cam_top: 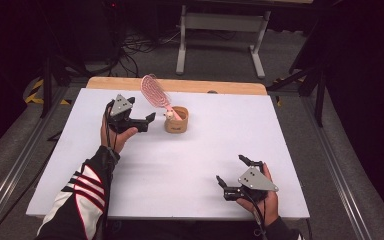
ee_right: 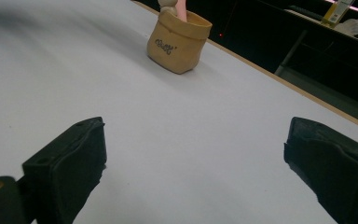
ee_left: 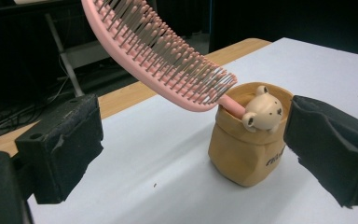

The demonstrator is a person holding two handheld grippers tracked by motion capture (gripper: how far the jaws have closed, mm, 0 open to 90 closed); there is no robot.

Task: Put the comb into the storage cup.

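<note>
Left gripper [cam_top: 152, 117], jaws spread, hovers beside the pot [cam_top: 176, 120]; a nudge could topple its leaning brush [cam_top: 156, 91].

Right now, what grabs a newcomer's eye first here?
The pink hairbrush stands out, its handle stuck in a tan pouch-shaped holder with a little bear head, far centre of the white table. The left hand-held gripper sits open just left of the holder; the right hand-held gripper waits open near the front edge.
</note>
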